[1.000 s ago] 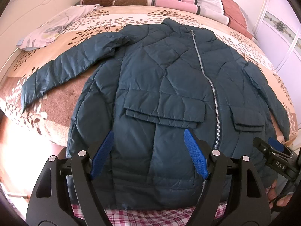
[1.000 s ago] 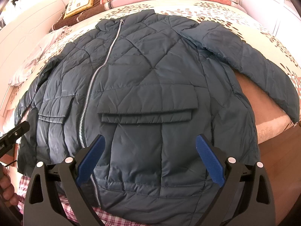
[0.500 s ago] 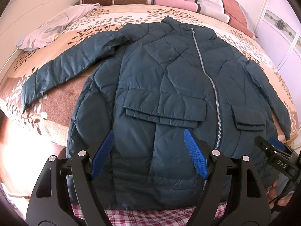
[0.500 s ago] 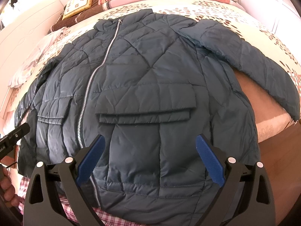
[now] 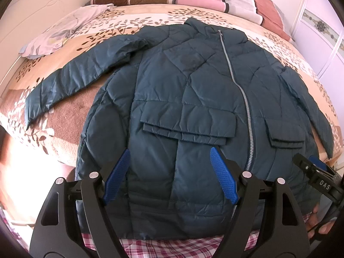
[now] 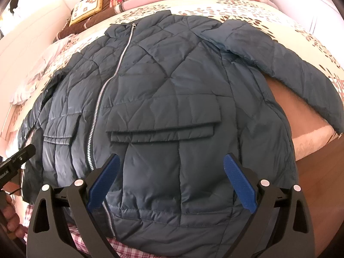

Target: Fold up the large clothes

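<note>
Both wrist cameras look steeply down from the foot of the bed [image 5: 90, 116], close above the hem. The left view faces the jacket [image 5: 189, 99]'s left half, the right view its right. They share the zip [image 6: 101, 99] and the chest.

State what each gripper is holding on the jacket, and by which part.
Nothing is held. The left gripper and right gripper both hover open above the jacket, near its hem.

Almost nothing has changed. In the right wrist view the jacket [image 6: 172, 111] now sits slightly lower and more tilted in the picture than one second ago. In the left wrist view it has barely shifted against the bedspread [image 5: 64, 118].
</note>
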Demonstrator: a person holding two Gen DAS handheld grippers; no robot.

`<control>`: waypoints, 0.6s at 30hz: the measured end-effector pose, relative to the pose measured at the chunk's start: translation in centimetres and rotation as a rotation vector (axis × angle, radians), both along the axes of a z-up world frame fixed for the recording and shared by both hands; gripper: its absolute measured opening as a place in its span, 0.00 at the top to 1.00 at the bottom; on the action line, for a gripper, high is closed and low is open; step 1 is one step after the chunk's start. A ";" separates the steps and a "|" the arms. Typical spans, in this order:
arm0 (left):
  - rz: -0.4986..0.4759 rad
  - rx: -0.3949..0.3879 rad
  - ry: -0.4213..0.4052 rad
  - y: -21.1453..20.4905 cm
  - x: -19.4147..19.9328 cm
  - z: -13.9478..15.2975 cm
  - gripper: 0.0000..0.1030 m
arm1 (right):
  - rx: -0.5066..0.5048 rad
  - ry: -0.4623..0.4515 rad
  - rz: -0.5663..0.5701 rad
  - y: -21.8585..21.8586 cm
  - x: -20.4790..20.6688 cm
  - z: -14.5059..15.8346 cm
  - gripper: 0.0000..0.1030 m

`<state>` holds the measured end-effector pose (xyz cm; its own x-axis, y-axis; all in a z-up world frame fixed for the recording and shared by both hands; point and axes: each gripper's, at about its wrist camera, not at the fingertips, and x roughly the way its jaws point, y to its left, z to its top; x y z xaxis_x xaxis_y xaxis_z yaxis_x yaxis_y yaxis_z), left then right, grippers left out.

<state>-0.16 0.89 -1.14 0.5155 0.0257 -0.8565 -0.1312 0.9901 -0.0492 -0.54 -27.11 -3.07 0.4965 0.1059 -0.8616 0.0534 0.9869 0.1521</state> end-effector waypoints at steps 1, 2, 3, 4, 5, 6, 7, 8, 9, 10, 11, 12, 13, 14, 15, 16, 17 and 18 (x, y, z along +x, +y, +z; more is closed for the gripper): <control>0.000 0.000 0.000 0.0 0.0 0.0 0.26 | 0.003 -0.001 -0.002 -0.1 0.0 0.0 0.09; -0.001 0.002 0.001 -0.1 0.0 0.0 0.26 | 0.005 -0.002 -0.003 -0.2 0.0 0.0 0.09; -0.002 0.003 0.002 -0.1 0.0 0.0 0.26 | 0.008 -0.002 -0.005 -0.2 0.0 0.0 0.09; -0.002 0.004 0.003 -0.1 0.0 0.0 0.26 | 0.010 -0.003 -0.006 -0.3 0.0 0.0 0.09; -0.003 0.005 0.003 -0.2 0.0 -0.1 0.26 | 0.012 -0.004 -0.008 -0.4 0.0 0.1 0.09; -0.004 0.006 0.005 -0.2 0.0 -0.1 0.26 | 0.014 -0.005 -0.011 -0.5 0.0 0.1 0.09; -0.004 0.007 0.007 -0.3 0.1 -0.1 0.26 | 0.018 -0.007 -0.014 -0.6 0.0 0.1 0.09; -0.004 0.007 0.010 -0.3 0.1 -0.1 0.26 | 0.022 -0.011 -0.016 -0.7 0.0 0.1 0.09; -0.004 0.007 0.013 -0.4 0.2 -0.2 0.26 | 0.025 -0.014 -0.018 -0.9 -0.1 0.2 0.09; -0.004 0.007 0.016 -0.4 0.2 -0.2 0.26 | 0.028 -0.017 -0.020 -1.0 -0.1 0.2 0.09; -0.005 0.008 0.017 -0.4 0.3 -0.2 0.26 | 0.031 -0.018 -0.022 -1.1 -0.1 0.2 0.09; -0.006 0.008 0.019 -0.5 0.3 -0.3 0.26 | 0.034 -0.018 -0.025 -1.2 -0.1 0.2 0.09; -0.007 0.009 0.021 -0.5 0.4 -0.3 0.26 | 0.037 -0.019 -0.028 -1.4 -0.2 0.2 0.09; -0.008 0.010 0.022 -0.6 0.4 -0.3 0.26 | 0.039 -0.019 -0.031 -1.5 -0.1 0.2 0.09; -0.009 0.011 0.024 -0.7 0.5 -0.4 0.26 | 0.042 -0.021 -0.035 -1.6 -0.1 0.3 0.09; -0.010 0.012 0.027 -0.7 0.5 -0.4 0.26 | 0.045 -0.022 -0.039 -1.8 -0.1 0.3 0.09; -0.011 0.013 0.028 -0.8 0.6 -0.4 0.26 | 0.048 -0.023 -0.042 -1.9 -0.1 0.3 0.09; -0.011 0.014 0.030 -0.9 0.6 -0.5 0.26 | 0.050 -0.024 -0.045 -2.0 -0.1 0.3 0.09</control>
